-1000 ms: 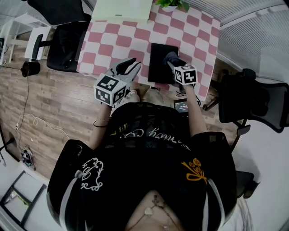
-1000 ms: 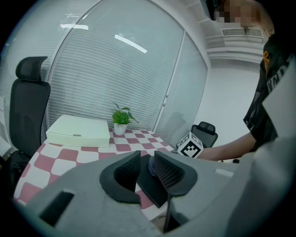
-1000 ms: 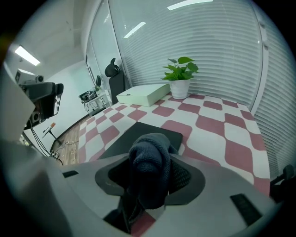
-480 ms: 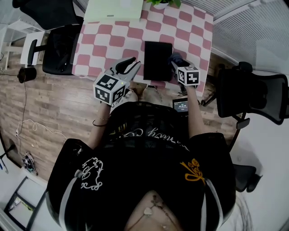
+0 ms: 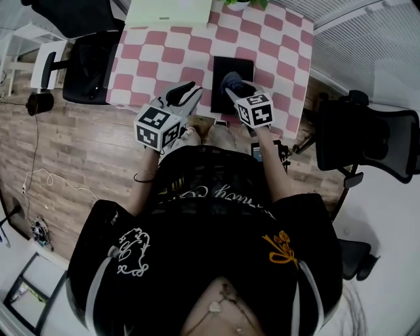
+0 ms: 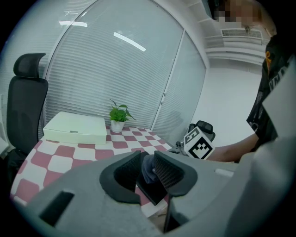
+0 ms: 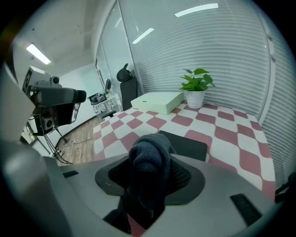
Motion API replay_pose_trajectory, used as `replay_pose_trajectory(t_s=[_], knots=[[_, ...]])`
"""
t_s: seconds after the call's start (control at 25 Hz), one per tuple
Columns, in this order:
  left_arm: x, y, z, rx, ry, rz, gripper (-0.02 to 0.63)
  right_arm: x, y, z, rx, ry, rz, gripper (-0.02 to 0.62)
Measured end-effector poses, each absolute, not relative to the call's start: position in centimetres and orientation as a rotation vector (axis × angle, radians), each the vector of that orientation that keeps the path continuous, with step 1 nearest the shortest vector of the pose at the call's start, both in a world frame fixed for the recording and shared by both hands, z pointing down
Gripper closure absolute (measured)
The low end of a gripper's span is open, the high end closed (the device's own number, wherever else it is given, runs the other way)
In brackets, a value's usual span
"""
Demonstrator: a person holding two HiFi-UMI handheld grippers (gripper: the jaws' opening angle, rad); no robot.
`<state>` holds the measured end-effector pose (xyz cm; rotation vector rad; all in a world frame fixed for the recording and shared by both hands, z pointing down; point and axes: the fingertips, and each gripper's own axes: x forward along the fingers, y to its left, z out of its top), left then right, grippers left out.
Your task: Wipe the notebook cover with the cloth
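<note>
A black notebook (image 5: 243,67) lies flat on the pink-and-white checked table (image 5: 164,52), near its front right edge. My right gripper (image 5: 233,90) is shut on a dark blue cloth (image 5: 230,81), and the cloth rests on the notebook's cover. In the right gripper view the bunched cloth (image 7: 149,163) fills the jaws and hides the fingertips, with the notebook (image 7: 187,145) just beyond. My left gripper (image 5: 190,92) hovers left of the notebook at the table's front edge. It is open with nothing in it (image 6: 147,167).
A cream flat box (image 5: 172,12) and a potted plant (image 5: 244,4) sit at the table's far side. Black office chairs stand to the left (image 5: 88,62) and right (image 5: 367,141). A camera on a tripod (image 7: 54,98) stands to the left on the wooden floor.
My right gripper has carried the cloth leftwards from the notebook's right edge onto the middle of the cover. The left gripper has stayed in place.
</note>
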<state>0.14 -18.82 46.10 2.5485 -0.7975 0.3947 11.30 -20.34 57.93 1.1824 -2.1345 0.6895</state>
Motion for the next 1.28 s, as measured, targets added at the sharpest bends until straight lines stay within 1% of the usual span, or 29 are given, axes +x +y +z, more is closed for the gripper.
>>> replay_pose_trajectory(t_s=[0.2,0.4,0.76,1.28], knots=[[0.1,-18.5,46.0,2.547,-0.798,0.394,0.514,6.6,-19.4,59.6,1.026,-2.164,0.675,0.426],[-0.3,-18.1,46.2,2.539,-0.802,0.402,0.514,5.9,-18.5,61.4,1.001,-2.141,0.702,0.426],[0.5,-18.0,46.1,2.556,-0.766,0.408,0.514,8.1,-18.4,61.4,1.078,-2.131,0.766,0.425],[2.8,-17.9,46.5,2.582,-0.677,0.424,0.514,15.4,-17.6,61.5,1.234,-2.058,0.813,0.425]])
